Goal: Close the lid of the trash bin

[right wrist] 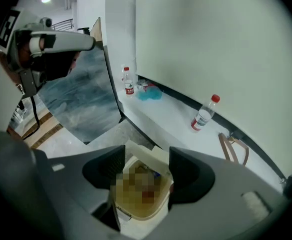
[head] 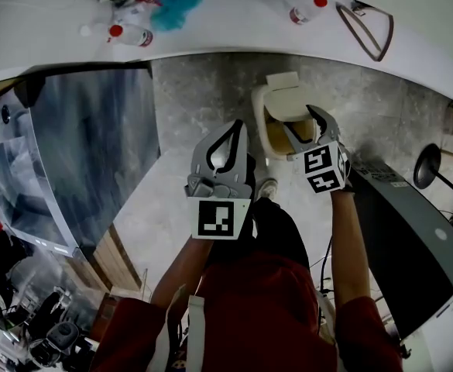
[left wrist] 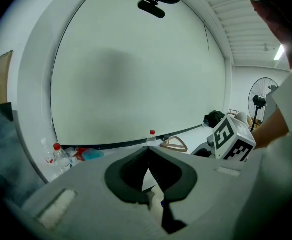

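Head view first: the cream plastic trash bin [head: 259, 122] is seen standing on the grey mottled floor [head: 203, 91] at the far side, just ahead of the person. Its flat cream lid [head: 283, 82] is tipped up and back, so the closing is judged not yet done. The right tool [head: 300, 124] is held over the open mouth with its jaws spread wide, probably so the lid can be reached and pushed down. The left tool [head: 236, 126] is kept to the left of the bin, clear of it and apparently idle. The bin's lower body is cut off behind the right tool.

Left gripper view: the jaws are shown pressed together at the tips, with nothing between them. Only a white wall and a clear red-capped plastic bottle [left wrist: 151, 136] are faced; the bin is not shown.

Right gripper view: the bin [right wrist: 153, 215] and raised lid [right wrist: 148, 156] are framed by the wide jaws, and no contact can be seen. The contents cannot be made out, and the hinge is hidden.
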The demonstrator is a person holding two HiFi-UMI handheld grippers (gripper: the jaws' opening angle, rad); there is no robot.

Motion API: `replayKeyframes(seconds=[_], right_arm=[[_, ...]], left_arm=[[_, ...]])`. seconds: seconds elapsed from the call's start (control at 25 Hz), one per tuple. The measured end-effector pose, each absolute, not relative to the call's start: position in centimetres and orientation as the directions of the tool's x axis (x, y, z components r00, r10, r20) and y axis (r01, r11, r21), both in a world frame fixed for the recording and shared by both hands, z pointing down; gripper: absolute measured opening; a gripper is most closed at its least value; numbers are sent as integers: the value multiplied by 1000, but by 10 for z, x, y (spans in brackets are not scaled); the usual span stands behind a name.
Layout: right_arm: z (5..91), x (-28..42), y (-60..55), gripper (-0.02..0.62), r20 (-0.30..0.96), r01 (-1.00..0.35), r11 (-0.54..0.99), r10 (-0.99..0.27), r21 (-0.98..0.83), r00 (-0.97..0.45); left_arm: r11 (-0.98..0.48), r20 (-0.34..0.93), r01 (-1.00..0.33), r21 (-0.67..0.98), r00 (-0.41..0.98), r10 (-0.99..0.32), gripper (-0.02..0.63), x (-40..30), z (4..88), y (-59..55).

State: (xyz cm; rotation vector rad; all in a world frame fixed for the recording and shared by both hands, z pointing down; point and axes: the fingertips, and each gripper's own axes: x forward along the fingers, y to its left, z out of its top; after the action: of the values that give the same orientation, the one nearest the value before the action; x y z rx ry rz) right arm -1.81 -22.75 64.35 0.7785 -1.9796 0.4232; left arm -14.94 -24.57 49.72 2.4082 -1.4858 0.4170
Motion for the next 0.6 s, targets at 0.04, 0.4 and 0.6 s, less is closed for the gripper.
replayKeyframes(seconds=[0.04, 0.4, 0.6], right_arm=[[645, -16, -220, 272, 864, -677, 736, -348, 11, -364], [673, 4, -152, 272, 869, -704, 706, -299, -77, -394], [698, 10, -123, 272, 876, -702, 703, -260, -118, -407]], left_arm=[[-430, 389, -899, 85, 428, -816, -5, -148, 498, -242], [-453, 424, -888, 77, 440, -791, -5, -122, 513, -205], [-454, 441, -886, 101, 448, -778, -5, -103, 530, -183]])
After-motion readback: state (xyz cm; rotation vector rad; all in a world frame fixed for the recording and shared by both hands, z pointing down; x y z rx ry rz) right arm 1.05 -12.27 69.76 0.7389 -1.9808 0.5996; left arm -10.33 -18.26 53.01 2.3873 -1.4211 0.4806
